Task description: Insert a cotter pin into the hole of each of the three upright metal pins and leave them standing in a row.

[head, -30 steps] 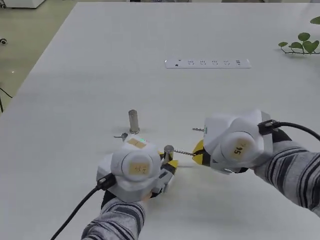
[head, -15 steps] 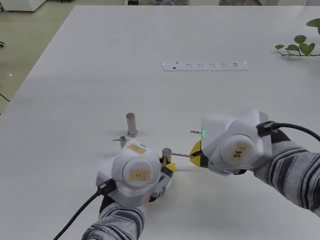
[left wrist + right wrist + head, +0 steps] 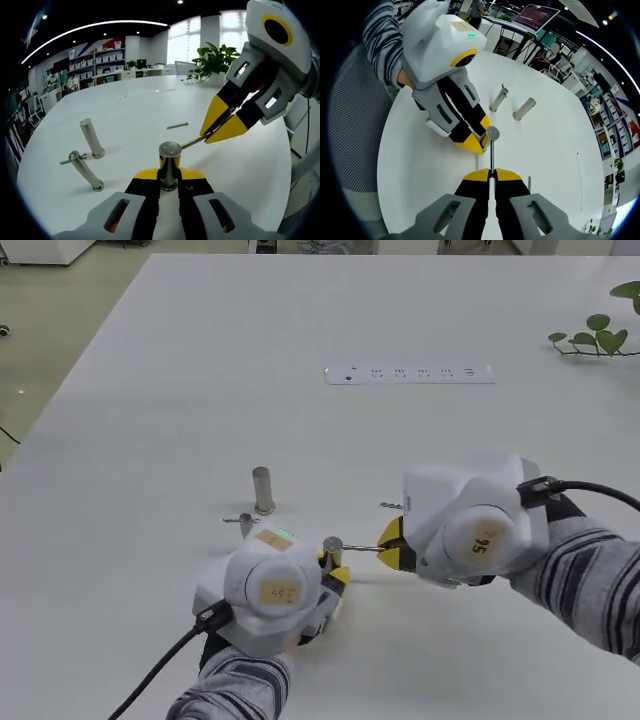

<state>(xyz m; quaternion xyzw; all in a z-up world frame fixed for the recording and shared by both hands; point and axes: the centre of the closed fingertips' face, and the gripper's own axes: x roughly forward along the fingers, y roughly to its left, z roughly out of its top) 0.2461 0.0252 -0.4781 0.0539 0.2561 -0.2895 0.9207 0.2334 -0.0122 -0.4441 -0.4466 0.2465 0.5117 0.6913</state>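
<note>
Barely anything has changed from a second ago: the right gripper [image 3: 386, 547] sits a touch nearer the clamped pin, and the other parts on the bench are where they were. The rest of the shift is head-camera motion.

Holder side, left gripper [image 3: 334, 567]: yellow-tipped black jaws are closed on the lower shaft of a short silver metal pin with a flat round head [image 3: 333, 544]. It is held upright with its base on the white tabletop [image 3: 200, 390]. The left gripper view shows one jaw on each side of the shaft.

Feed side, right gripper: jaws are pinched together on one end of a thin silver wire cotter pin [image 3: 362, 548]. The wire is roughly level and points at the clamped pin. In the left gripper view its free end meets the shaft just under the head. Can't tell whether it is in the hole.

Beyond the left gripper stands a second silver pin with a cotter pin across its top [image 3: 245, 523]. Just behind that stands a plain silver pin [image 3: 262, 490]. The two are apart from each other and from the clamped one.

A loose spare cotter pin [image 3: 390, 505] lies flat near the right gripper's housing.

Far back on the table is a white power strip [image 3: 410, 373]. A green leafy sprig [image 3: 598, 332] is at the far right edge. Grey striped sleeves [image 3: 590, 585] show behind both grippers.
</note>
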